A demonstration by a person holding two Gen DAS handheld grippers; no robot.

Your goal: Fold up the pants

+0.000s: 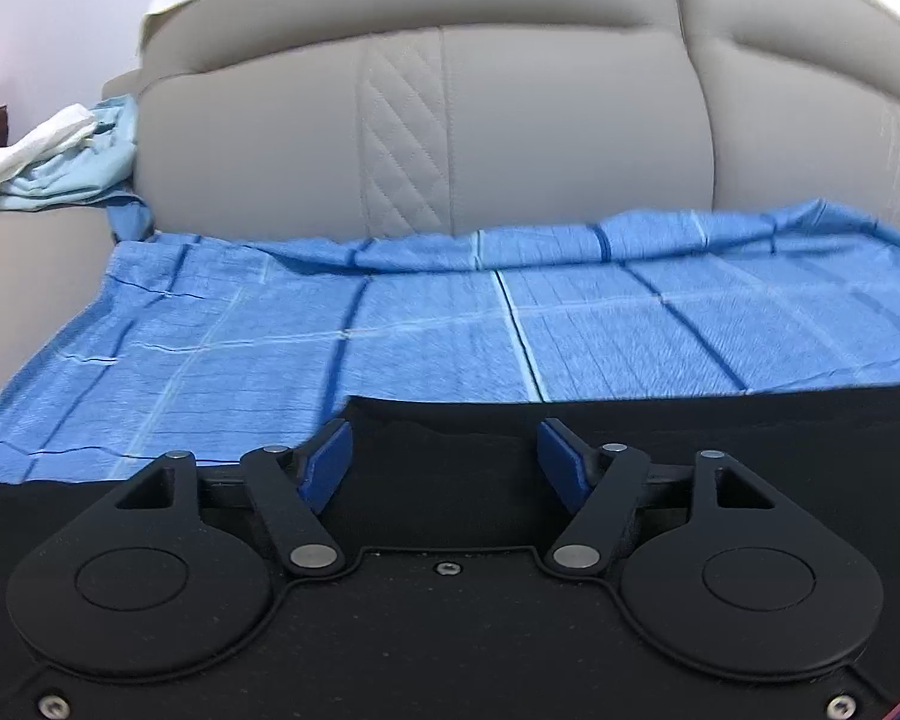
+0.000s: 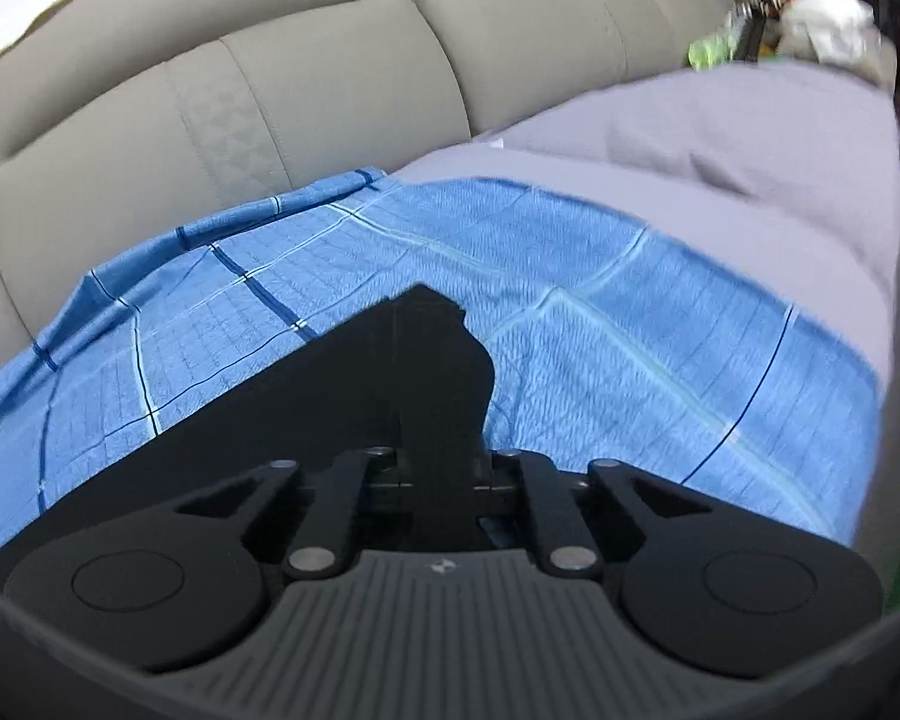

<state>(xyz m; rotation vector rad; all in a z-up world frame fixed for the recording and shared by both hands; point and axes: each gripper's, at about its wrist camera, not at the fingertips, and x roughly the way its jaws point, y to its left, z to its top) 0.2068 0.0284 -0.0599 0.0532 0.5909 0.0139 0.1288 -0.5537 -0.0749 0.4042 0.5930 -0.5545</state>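
Black pants (image 1: 720,420) lie along the front of a blue checked cloth (image 1: 390,324) spread on a sofa seat. My left gripper (image 1: 444,456) is open, its blue pads (image 1: 330,462) wide apart over the pants' edge, with black fabric between them. In the right wrist view my right gripper (image 2: 438,360) is shut on the black pants (image 2: 258,426), and a peak of fabric sticks up past the fingers above the blue cloth (image 2: 600,312).
The beige sofa backrest (image 1: 450,120) rises just behind the cloth. Light blue and white laundry (image 1: 60,156) lies on the left armrest. A grey cover (image 2: 720,144) lies on the seat to the right. Clutter (image 2: 822,18) sits at the far right end.
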